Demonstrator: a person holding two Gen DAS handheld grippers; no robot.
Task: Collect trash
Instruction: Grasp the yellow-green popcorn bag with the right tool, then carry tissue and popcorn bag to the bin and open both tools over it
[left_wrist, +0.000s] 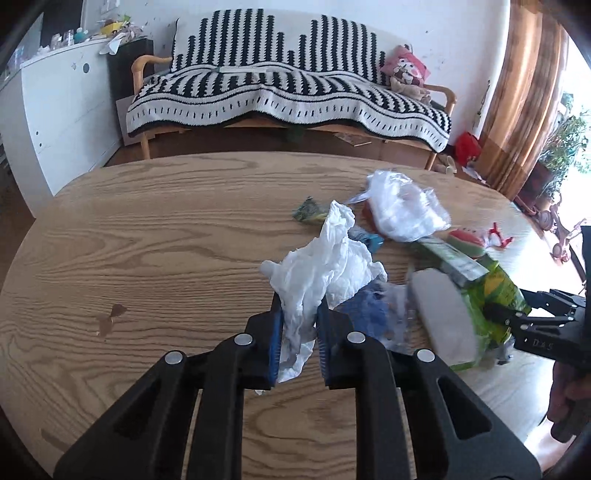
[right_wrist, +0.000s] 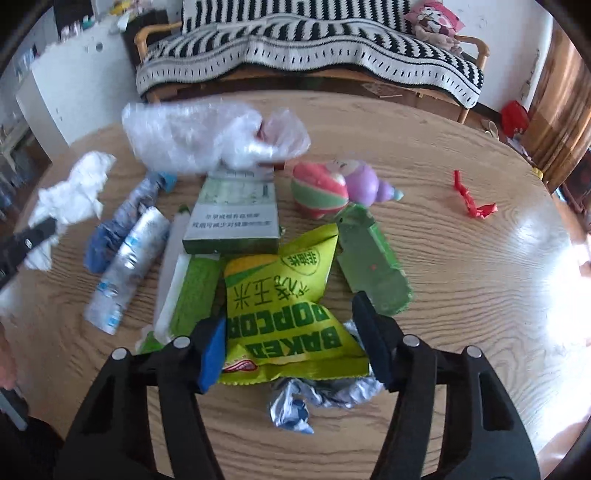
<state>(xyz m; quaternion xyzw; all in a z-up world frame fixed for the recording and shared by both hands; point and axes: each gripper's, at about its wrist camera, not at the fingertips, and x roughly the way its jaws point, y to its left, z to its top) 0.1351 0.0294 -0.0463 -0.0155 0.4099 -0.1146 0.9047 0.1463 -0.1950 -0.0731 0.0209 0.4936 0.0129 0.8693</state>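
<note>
**White tissue clamped on my left, popcorn bag between the open right tongs**

White and crumpled, the tissue (left_wrist: 321, 266) is pinched between the blue pads of my left tongs (left_wrist: 298, 325), its bulk rising above the fingertips and a tail hanging below them, over the wood-grain counter (left_wrist: 147, 229). From the right wrist camera the same tissue (right_wrist: 70, 199) shows at the far left.

My right tongs (right_wrist: 290, 338) stand spread wide, one finger on either side of a yellow-green snack bag (right_wrist: 280, 314). I read "BAKED" and "POPCOR…" on it upside down, with Chinese characters above; the rest of the word is hidden by the left pad. I cannot tell whether the pads touch the bag. Just under its near edge lies a crumpled silver foil wrapper (right_wrist: 317, 395).

Beyond the bag sits a grey-green carton (right_wrist: 232, 218) with lines of Chinese print too blurred to read. To its left lies a flattened clear bottle (right_wrist: 127, 266) with a blue-and-white label, beside a blue wrapper (right_wrist: 101, 240). A green sleeve (right_wrist: 373, 258) lies to the right, touching the bag's corner. Farther back are a clear plastic bag (right_wrist: 207, 136), a pink-and-green squishy toy (right_wrist: 319, 192) against a purple one (right_wrist: 369, 182), and, well apart, a red ribbon scrap (right_wrist: 469, 199).
</note>
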